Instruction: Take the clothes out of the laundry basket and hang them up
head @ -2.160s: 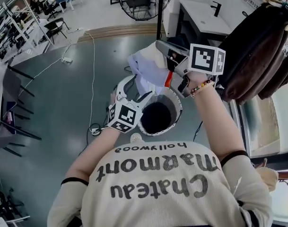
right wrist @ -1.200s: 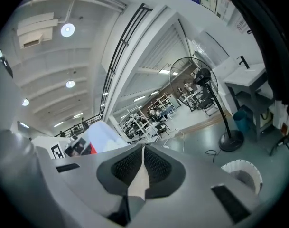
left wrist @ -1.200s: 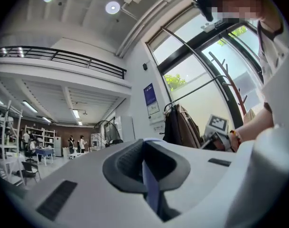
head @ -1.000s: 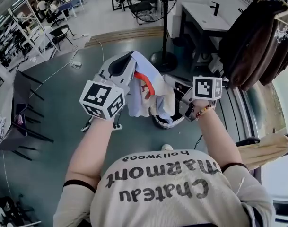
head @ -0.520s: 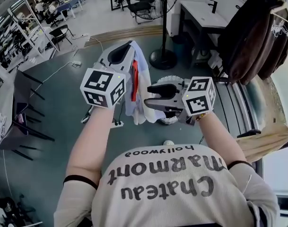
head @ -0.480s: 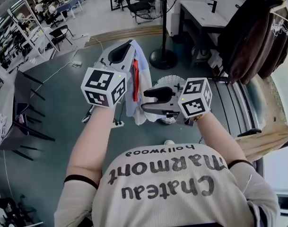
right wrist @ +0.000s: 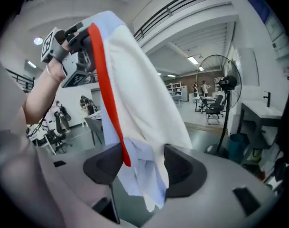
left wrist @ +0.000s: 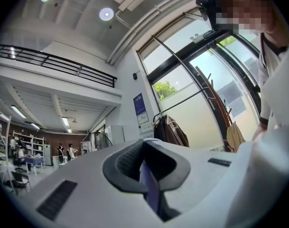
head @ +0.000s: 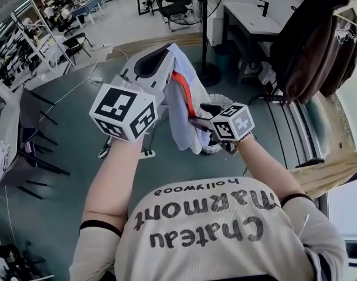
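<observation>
Item one, the hanging dark clothes, upper right of the head view: several brown garments already on hangers. This is judged to be where the work ends up.

Item two, the garment, centre of the frame: white and pale blue cloth, out of the basket and held in the air. It hangs as a loose bunch from upper centre down towards the middle.

Item three, the laundry basket: only part of its white rim shows, just right of the hanging cloth and behind it (contents cannot be seen).

Item four, the left gripper, upper centre: jaws together, pinching a thin fold at the top of the garment and carrying its whole weight.

Item five, the right gripper, centre right and lower: its jaws have just been opening and stand wide. The garment's dangling end hangs between them, and the pads do not press on it.

Item six, the red stripe: a narrow band running down one edge.

Assessment: the cloth looks light, limp and thin, and likely to slide from a shallow pinch. A deep bite on a seamed or banded edge, near the shoulders, would spread it for a hanger.
</observation>
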`<state>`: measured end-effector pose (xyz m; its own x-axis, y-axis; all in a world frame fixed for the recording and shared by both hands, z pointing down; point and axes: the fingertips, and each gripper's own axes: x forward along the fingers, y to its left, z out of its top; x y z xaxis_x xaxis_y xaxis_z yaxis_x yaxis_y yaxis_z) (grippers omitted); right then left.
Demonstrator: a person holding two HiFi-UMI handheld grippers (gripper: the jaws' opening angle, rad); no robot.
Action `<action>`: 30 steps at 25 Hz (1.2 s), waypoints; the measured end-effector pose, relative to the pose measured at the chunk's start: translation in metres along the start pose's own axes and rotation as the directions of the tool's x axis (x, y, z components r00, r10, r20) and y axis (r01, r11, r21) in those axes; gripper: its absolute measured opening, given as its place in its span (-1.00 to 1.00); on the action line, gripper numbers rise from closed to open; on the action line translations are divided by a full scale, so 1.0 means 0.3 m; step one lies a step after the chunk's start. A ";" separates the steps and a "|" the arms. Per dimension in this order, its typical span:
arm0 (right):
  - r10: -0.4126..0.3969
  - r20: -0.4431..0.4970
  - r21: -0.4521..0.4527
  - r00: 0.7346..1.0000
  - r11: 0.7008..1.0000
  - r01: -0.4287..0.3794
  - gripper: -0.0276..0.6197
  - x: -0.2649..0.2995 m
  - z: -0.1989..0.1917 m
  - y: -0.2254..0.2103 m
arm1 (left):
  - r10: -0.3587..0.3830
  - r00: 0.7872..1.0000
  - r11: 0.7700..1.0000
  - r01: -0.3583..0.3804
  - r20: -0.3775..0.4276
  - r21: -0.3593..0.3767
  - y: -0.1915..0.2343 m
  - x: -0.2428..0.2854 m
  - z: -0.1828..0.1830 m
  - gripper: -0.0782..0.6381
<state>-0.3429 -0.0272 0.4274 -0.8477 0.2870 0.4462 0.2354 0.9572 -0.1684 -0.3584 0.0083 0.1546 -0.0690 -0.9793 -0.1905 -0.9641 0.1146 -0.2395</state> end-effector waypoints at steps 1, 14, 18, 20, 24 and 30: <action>0.013 0.032 0.018 0.999 1.000 -0.014 -0.05 -0.013 0.010 -0.003 | -0.003 1.000 1.000 0.003 0.010 0.003 -0.002 -0.010 0.019 -0.75; -0.087 0.385 0.087 0.919 0.995 0.058 -0.74 -0.591 0.246 -0.123 | 0.164 0.986 0.986 -0.164 0.004 -0.018 0.039 -0.093 0.036 -0.75; -0.062 0.489 0.031 0.870 0.998 0.054 -0.75 -0.868 0.309 -0.073 | 0.186 0.982 0.982 -0.185 0.028 -0.035 -0.048 -0.080 0.057 -0.75; -0.019 0.553 0.013 0.833 1.000 0.014 -0.75 -0.995 0.348 -0.018 | 0.203 0.977 0.979 -0.201 0.060 -0.034 -0.085 -0.095 0.093 -0.75; 0.052 0.654 -0.062 0.754 0.998 -0.015 -0.75 -1.195 0.434 0.132 | 0.214 0.973 0.976 -0.216 0.082 0.014 -0.138 -0.165 0.171 -0.75; 0.032 0.746 -0.119 0.665 0.989 0.087 -0.75 -1.612 0.410 0.227 | 0.074 0.988 0.997 -0.071 0.134 -0.028 -0.437 -0.058 0.294 -0.75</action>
<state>0.0246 -0.1055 0.0922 -0.9110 0.1929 -0.3645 0.2160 0.9761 -0.0234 -0.2083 0.0251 0.1052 -0.1056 -0.9369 -0.3333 -0.9635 0.1793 -0.1986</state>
